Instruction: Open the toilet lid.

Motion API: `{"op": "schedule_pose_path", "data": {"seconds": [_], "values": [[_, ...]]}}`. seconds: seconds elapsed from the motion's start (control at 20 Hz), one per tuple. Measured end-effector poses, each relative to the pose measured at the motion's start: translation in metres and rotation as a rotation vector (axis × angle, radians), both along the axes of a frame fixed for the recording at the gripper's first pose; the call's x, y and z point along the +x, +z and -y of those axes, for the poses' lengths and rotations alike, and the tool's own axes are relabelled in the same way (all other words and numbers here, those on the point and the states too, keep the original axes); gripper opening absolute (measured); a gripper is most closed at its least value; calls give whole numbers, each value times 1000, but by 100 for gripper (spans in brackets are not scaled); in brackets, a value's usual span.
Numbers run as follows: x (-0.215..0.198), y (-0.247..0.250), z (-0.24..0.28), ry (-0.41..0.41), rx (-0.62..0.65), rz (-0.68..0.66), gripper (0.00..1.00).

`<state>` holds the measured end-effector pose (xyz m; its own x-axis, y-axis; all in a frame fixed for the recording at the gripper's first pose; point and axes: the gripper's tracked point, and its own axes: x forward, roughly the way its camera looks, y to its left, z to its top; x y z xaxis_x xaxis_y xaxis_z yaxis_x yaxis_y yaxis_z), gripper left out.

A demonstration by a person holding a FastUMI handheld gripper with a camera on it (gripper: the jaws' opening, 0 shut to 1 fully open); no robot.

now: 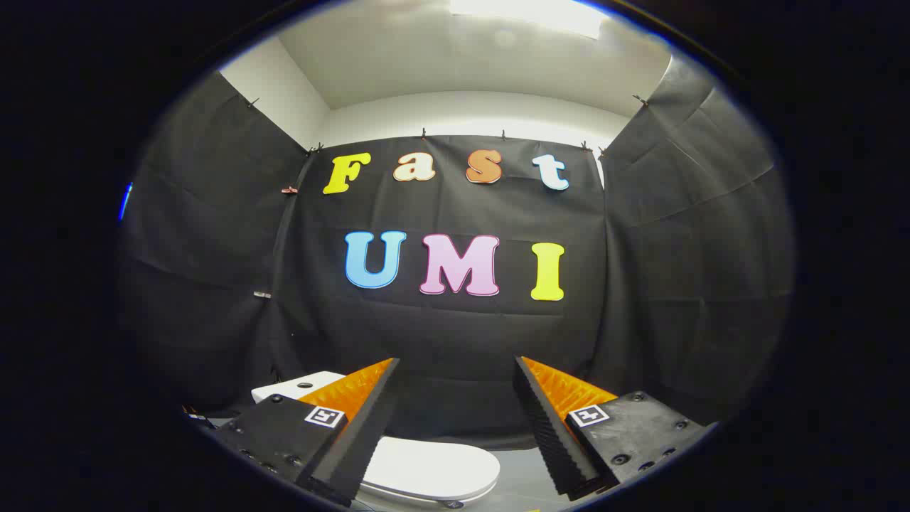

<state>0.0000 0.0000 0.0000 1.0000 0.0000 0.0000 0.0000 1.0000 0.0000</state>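
A: Item one, lid (434, 466). Condition?

B: White, down flat on the bowl, closed. It lies low between the fingers and slightly toward the left one, whose tip hides the lid's left part. Its rounded front edge faces the camera.

A: Item two, tank (298, 387).

B: White, behind the lid, partly hidden by the left finger. One dark button visible on top. The hinge should sit where lid meets tank, though that joint is covered.

A: Item three, gripper (455, 370).

B: Released. Fingers spread wide, nothing between them, touching nothing. It is held well above the lid and points at the wall (455, 334) more than at the toilet.

A: Step in hand?

B: By my reading, the approach. No contact yet, lid untouched.

A: Notes for doing it well?

B: Tilt the gripper down and lower it toward the front edge, the point farthest from the hinge, where least effort lifts it. Either pinch the rim with one finger under and one over, or hook one finger beneath the lip. The gap under the lid looks thin, so enter low and level. Then raise along an arc back toward the tank, not straight up, or the rim may slip out. Ease off near upright so the lid rests against the tank without a knock.

A: Surroundings?

B: Pale floor (522, 480) beside the bowl.
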Motion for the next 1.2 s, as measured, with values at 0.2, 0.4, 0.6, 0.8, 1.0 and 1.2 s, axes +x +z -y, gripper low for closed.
{"op": "schedule_pose_path", "data": {"seconds": [0.2, 0.4, 0.6, 0.8, 1.0, 1.2], "values": [[1, -3, 1, -3, 4, -11, 98], [1, 2, 1, -4, 14, -9, 98], [1, 2, 3, -7, 21, -14, 98], [1, 4, 3, -9, 24, -16, 98], [2, 4, 7, -17, 33, -18, 98], [4, 0, 11, -31, 44, -34, 98]]}}
